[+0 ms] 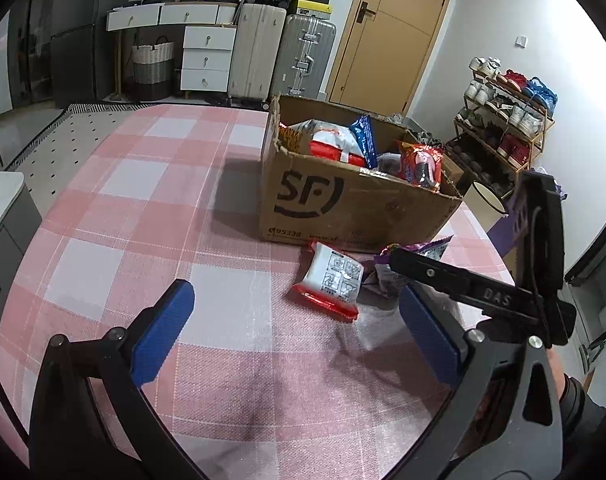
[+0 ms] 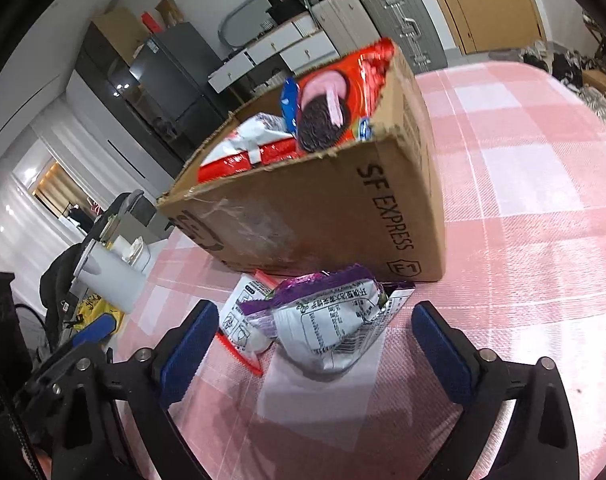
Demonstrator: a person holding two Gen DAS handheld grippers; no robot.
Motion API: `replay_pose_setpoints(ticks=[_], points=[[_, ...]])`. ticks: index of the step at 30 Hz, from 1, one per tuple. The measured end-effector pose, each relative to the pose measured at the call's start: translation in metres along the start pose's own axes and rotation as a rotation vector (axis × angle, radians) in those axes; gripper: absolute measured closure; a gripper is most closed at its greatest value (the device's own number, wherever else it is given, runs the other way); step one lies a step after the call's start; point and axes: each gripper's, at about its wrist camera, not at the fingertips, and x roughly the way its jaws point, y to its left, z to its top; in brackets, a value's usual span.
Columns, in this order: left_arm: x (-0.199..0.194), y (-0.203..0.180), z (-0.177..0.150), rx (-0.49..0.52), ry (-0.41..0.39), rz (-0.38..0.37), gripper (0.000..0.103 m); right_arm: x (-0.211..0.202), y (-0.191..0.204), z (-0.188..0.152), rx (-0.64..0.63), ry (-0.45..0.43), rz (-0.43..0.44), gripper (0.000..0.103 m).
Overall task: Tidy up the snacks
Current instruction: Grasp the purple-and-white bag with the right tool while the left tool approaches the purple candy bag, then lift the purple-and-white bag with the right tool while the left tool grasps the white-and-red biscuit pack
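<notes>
An open cardboard SF box (image 1: 343,208) (image 2: 323,220) stands on the pink checked tablecloth (image 1: 143,208), holding several snack bags, among them a red cookie packet (image 2: 335,92). In front of it lie a red-and-white packet (image 1: 331,280) (image 2: 239,320) and a purple-and-white packet (image 2: 327,320) (image 1: 387,280) partly on top of it. My right gripper (image 2: 315,312) is open, and the purple packet sits between its blue pads without touching them. My left gripper (image 1: 295,291) is open just short of the red-and-white packet, with nothing gripped. A right-gripper finger (image 1: 463,284) crosses over the purple packet.
A white cup (image 1: 489,200) stands by the box's right corner near the table edge. Beyond that edge are a shoe rack (image 1: 503,120), suitcases (image 1: 279,56) and a door. Left of the box the cloth (image 1: 163,152) lies bare.
</notes>
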Motion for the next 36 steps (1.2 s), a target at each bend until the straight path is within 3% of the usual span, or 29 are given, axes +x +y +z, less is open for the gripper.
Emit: replay_pose_setpoints(ticks=[2,7,10,12,14,36], points=[[0.002,0.002,-0.001,-0.006,0.006,0.000,0.001,0.008,-0.002,0.001,0.006,0.024,0.009,0.018],[0.008,0.007,-0.005,-0.018,0.027,-0.002,0.001,0.014,-0.005,0.004,0.022,0.021,0.020,0.022],[0.006,0.010,-0.009,-0.023,0.030,0.003,0.001,0.012,-0.008,0.002,0.042,0.012,0.042,0.030],[0.008,0.011,-0.010,-0.032,0.039,0.003,0.001,0.009,-0.009,0.001,0.041,0.004,0.067,0.044],[0.008,0.012,-0.013,-0.035,0.047,0.001,0.001,0.005,-0.005,0.000,0.022,-0.001,0.058,0.048],[0.023,0.001,-0.013,0.009,0.092,0.010,0.001,-0.059,-0.013,-0.022,0.039,-0.078,0.109,0.051]])
